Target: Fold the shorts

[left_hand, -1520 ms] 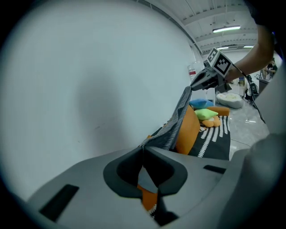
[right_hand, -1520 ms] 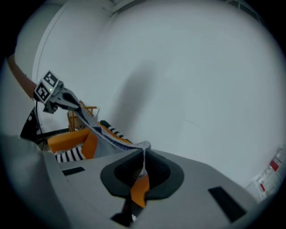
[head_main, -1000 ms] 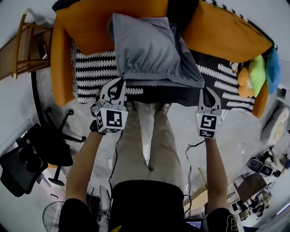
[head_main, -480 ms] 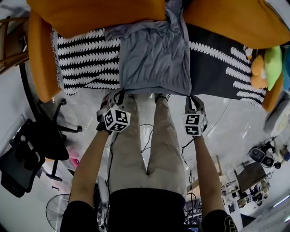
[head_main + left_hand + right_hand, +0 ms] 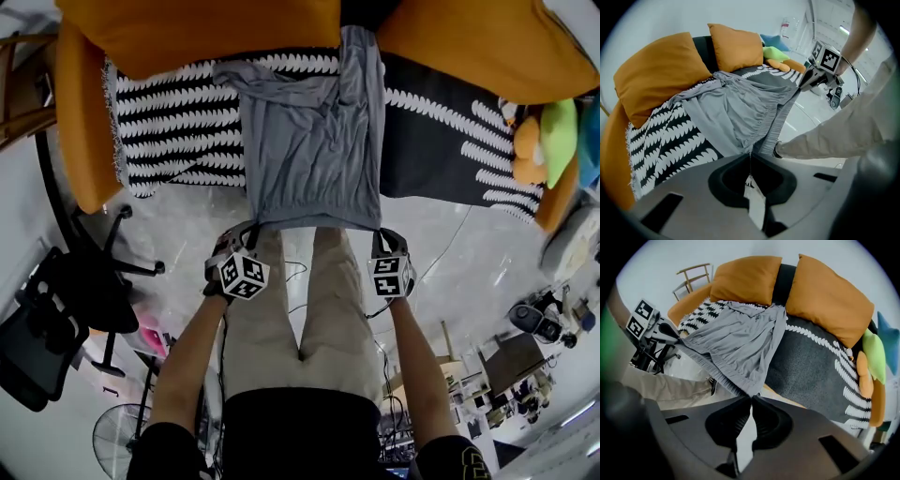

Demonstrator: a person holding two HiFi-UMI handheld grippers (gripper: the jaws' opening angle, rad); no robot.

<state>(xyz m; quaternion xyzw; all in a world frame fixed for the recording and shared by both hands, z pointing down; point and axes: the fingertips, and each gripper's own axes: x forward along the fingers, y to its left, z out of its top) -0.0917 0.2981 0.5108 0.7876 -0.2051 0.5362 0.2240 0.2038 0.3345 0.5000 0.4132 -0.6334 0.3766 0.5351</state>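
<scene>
Grey shorts [image 5: 314, 150] lie spread on the sofa seat, legs toward the back cushions, with the elastic waistband at the seat's front edge. My left gripper [image 5: 249, 229] is shut on the waistband's left corner, and my right gripper [image 5: 381, 232] is shut on its right corner. In the left gripper view the shorts [image 5: 736, 108] run from my closed jaws to the right gripper [image 5: 806, 82]. In the right gripper view the shorts [image 5: 736, 343] stretch from my closed jaws toward the left gripper [image 5: 670, 333]. Both grippers hang just in front of the seat, above the person's legs [image 5: 300, 300].
The sofa has orange back cushions [image 5: 206, 28] and a black-and-white patterned cover [image 5: 178, 122]. Plush toys [image 5: 544, 141] lie at its right end. A black office chair [image 5: 56, 319] stands on the floor at the left, with a wooden chair [image 5: 19, 94] behind it.
Both grippers have come down and back toward the person, keeping hold of the waistband. The shorts, earlier held up in front of the cushions, now lie flat on the seat.
</scene>
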